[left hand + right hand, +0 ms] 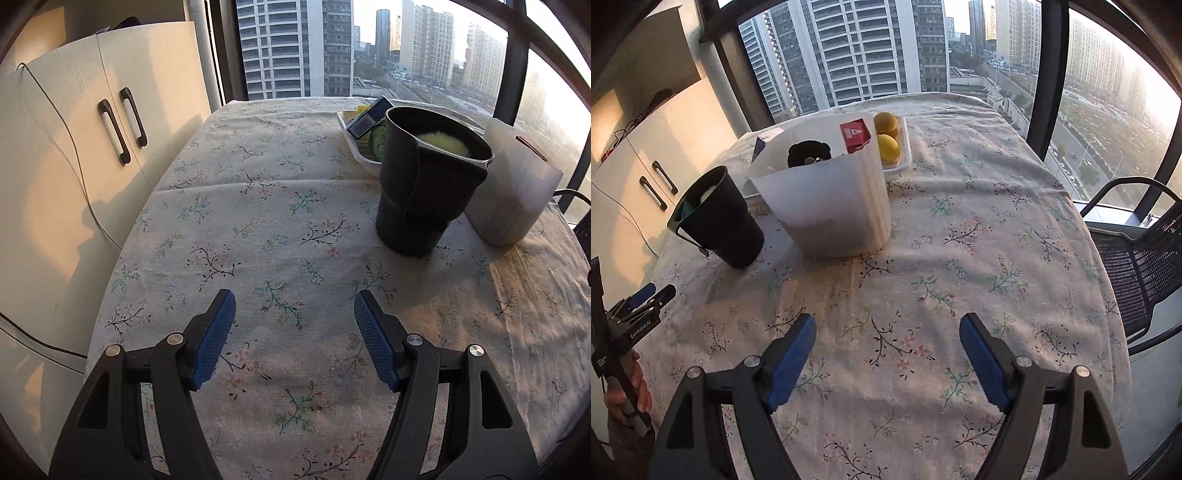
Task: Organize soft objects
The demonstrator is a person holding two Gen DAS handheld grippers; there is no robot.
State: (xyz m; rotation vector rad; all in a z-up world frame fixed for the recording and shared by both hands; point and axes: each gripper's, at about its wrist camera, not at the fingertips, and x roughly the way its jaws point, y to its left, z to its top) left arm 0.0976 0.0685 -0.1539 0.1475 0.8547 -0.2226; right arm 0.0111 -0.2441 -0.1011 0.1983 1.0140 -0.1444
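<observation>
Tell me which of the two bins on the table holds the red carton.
The white translucent bin, beside the black bin. The red carton sticks up above its rim; the black one shows only something pale and fluffy inside.

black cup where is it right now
The black cup stands on the floral tablecloth, far right in the left wrist view, beside the white bin and before the white tray.

Plenty of bare tablecloth (258, 221) is lying ahead of both grippers. Only stuff blocking: black cup (424, 184) ahead-right of the left one, white bin (831, 206) just beside it, tray (901, 155) sitting behind them, chair (1137, 266) off right.
</observation>
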